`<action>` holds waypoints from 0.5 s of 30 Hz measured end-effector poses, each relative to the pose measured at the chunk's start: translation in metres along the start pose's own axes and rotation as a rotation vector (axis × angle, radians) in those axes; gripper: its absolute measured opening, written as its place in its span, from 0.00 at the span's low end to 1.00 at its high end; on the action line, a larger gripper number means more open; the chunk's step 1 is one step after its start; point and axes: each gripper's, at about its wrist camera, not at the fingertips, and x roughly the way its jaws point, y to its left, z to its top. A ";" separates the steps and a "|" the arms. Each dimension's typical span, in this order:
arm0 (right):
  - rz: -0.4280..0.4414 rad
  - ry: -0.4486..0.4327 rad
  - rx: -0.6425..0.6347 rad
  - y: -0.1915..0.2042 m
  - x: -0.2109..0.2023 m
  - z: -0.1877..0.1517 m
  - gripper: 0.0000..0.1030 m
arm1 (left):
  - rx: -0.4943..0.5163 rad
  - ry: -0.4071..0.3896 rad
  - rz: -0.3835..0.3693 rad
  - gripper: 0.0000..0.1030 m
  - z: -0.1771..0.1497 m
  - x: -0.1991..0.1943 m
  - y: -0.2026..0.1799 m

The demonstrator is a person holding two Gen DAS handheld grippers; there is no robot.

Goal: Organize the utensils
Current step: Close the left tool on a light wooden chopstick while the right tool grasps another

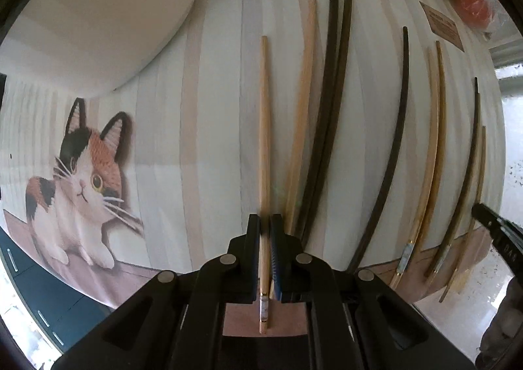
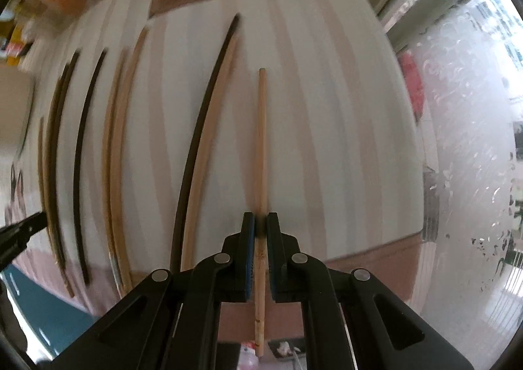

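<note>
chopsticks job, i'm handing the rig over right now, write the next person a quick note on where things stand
Left gripper: shut on a light wooden chopstick at the left end of the row.
Right gripper: shut on another light chopstick, apart from the rest.
On the striped cat mat: a light stick beside a dark pair, a lone dark chopstick, a light pair, and a dark and light stick at the right edge.
Done: some pairs lie together.
Left: probably match the two held sticks and sort the mixed ones.
</note>
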 end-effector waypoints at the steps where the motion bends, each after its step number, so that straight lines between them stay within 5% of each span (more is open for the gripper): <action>1: 0.003 0.005 -0.005 0.001 0.000 -0.001 0.07 | 0.012 -0.003 -0.003 0.04 -0.001 0.001 0.000; 7: 0.044 0.017 0.035 -0.005 -0.002 0.007 0.09 | 0.055 -0.047 0.013 0.08 0.039 0.002 -0.004; 15: 0.008 -0.024 0.019 -0.002 -0.011 0.011 0.08 | 0.031 -0.097 0.073 0.05 0.045 -0.001 0.000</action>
